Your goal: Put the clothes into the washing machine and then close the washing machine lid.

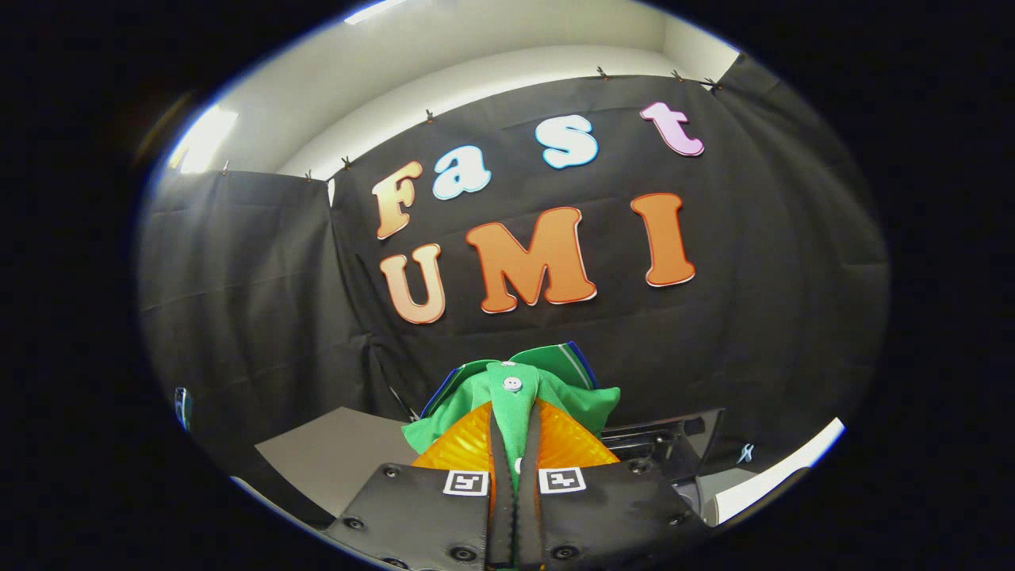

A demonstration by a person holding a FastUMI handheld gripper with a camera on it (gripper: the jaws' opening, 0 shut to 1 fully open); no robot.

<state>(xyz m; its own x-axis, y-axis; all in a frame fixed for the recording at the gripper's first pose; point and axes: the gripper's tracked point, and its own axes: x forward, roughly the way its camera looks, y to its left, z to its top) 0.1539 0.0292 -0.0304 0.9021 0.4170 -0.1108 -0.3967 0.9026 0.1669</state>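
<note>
Hand-held gripper (514,444) clamped on bunched green buttoned garment (515,392).

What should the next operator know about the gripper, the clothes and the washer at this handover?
Gripper: shut on the green garment, both fingers pinching it, white button facing the camera, cloth held up against the booth wall.
Washing machine: dark edge visible just beyond the fingers; lid state unclear.
Done: garment picked up.
Left: drop it into the drum, then close the lid.
</note>
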